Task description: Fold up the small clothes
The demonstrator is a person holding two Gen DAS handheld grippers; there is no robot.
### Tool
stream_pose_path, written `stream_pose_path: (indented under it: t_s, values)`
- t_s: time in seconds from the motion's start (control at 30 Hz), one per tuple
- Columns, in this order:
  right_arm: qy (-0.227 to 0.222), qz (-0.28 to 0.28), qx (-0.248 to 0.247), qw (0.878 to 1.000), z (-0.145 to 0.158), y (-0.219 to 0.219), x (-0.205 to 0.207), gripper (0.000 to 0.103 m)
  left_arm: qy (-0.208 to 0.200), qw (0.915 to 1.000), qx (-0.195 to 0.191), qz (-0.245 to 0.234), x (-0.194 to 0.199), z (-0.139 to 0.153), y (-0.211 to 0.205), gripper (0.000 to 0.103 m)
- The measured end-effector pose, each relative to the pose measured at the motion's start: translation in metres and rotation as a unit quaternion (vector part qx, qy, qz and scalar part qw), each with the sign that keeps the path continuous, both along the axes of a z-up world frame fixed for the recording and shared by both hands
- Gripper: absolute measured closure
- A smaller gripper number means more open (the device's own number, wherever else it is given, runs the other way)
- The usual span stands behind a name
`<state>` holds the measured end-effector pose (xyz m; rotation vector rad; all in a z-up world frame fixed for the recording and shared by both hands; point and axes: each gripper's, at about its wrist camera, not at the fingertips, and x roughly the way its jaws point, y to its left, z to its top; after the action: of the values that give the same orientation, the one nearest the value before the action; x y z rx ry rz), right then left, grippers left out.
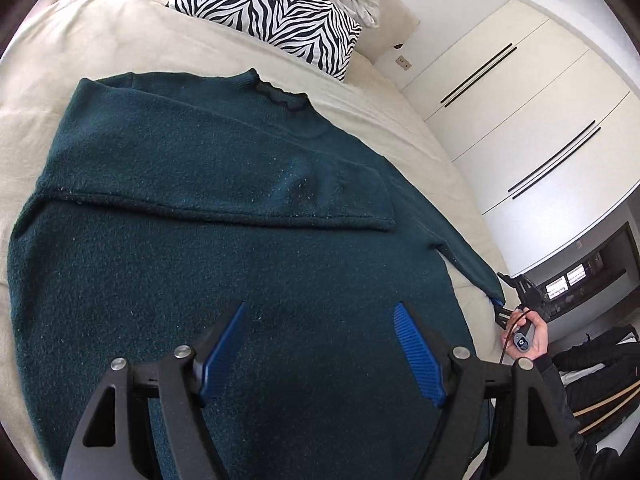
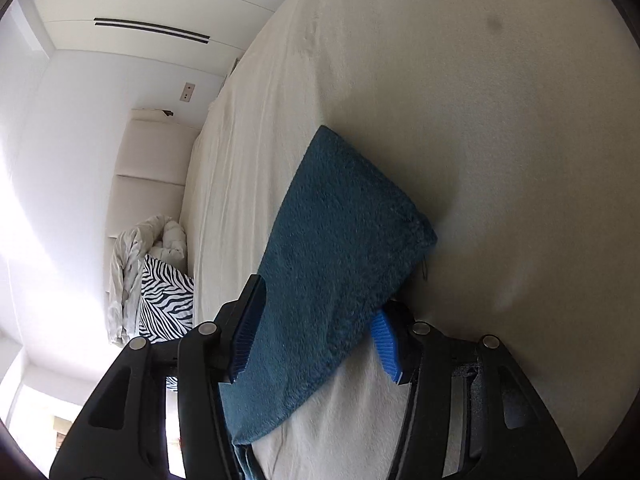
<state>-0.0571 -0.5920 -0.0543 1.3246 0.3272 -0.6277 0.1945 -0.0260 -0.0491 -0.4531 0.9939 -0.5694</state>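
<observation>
Sleeve-folding is the step in hand. A dark green sweater (image 1: 224, 216) lies flat on the bed (image 1: 120, 40), neck toward the far end where a zebra-striped pillow (image 1: 272, 12) rests. One sleeve (image 1: 224, 196) is already laid across the chest, its cuff ending right of the middle. The other sleeve (image 1: 460, 248) runs out straight toward the near right edge of the bed.

The left tool (image 1: 320, 340) hovers over the lower body of the sweater with its blue pads spread wide and nothing between them; it has hold of nothing.

The right tool (image 2: 316, 336) is at the cuff (image 2: 344, 240) of the outstretched sleeve. Its pads stand about halfway apart with the thick cuff cloth between them. The left pad (image 2: 248, 328) lies against the fabric and the cloth drapes over the right one, but I cannot tell whether they press it firmly enough to call it a grip. From the left tool's camera, that tool (image 1: 502, 308) and the hand (image 1: 532, 336) holding it are small at the sleeve's end.

By my reckoning, the next move calls for a sure pinch on the cuff, then carrying it up and across the chest to lie over the first sleeve. The left tool would do well to press the body down so the thick knit does not drag. After that the hem can be brought up toward the neck.
</observation>
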Motion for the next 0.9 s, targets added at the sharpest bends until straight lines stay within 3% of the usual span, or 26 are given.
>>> stream_pose_path:
  t_s: [0.03, 0.13, 0.23, 0.3, 0.4, 0.5, 0.53, 0.57, 0.7, 0.83, 0.9]
  values:
    - [0.014, -0.003, -0.003, 1.000, 0.002, -0.005, 0.006, 0.075, 0.003, 1.0000, -0.007, 0.002, 0.002, -0.001, 0.001, 0.026]
    - [0.046, 0.027, -0.042, 0.998, 0.024, 0.001, 0.035, 0.090, 0.011, 0.9995, -0.028, 0.011, 0.008, -0.001, 0.006, 0.026]
    - [0.080, 0.126, -0.155, 0.977, 0.070, 0.057, 0.089, 0.093, 0.015, 0.9982, -0.052, 0.027, 0.017, 0.001, 0.011, 0.026]
    - [0.101, 0.221, -0.237, 0.941, 0.093, 0.121, 0.135, 0.093, 0.020, 0.9962, -0.078, 0.035, 0.024, 0.003, 0.012, 0.026]
    - [0.125, 0.362, -0.337, 0.860, 0.102, 0.242, 0.193, 0.094, 0.033, 0.9907, -0.125, 0.043, 0.036, 0.003, 0.011, 0.026]
    - [0.167, 0.444, -0.419, 0.774, 0.082, 0.354, 0.229, 0.094, 0.064, 0.9807, -0.179, 0.046, 0.047, -0.005, 0.006, 0.026]
    - [0.180, 0.465, -0.431, 0.752, 0.071, 0.380, 0.234, 0.094, 0.075, 0.9774, -0.193, 0.045, 0.051, -0.008, 0.003, 0.026]
    - [0.188, 0.481, -0.432, 0.740, 0.059, 0.399, 0.237, 0.094, 0.086, 0.9745, -0.203, 0.042, 0.053, -0.012, -0.001, 0.026]
    - [0.211, 0.502, -0.429, 0.721, 0.024, 0.452, 0.242, 0.093, 0.128, 0.9605, -0.244, 0.035, 0.062, -0.027, -0.018, 0.023]
    - [0.210, 0.495, -0.437, 0.721, 0.014, 0.455, 0.221, 0.093, 0.144, 0.9573, -0.250, 0.017, 0.074, -0.030, -0.044, 0.017]
    - [0.203, 0.494, -0.431, 0.728, 0.012, 0.457, 0.225, 0.093, 0.157, 0.9566, -0.246, 0.008, 0.084, -0.033, -0.056, 0.017]
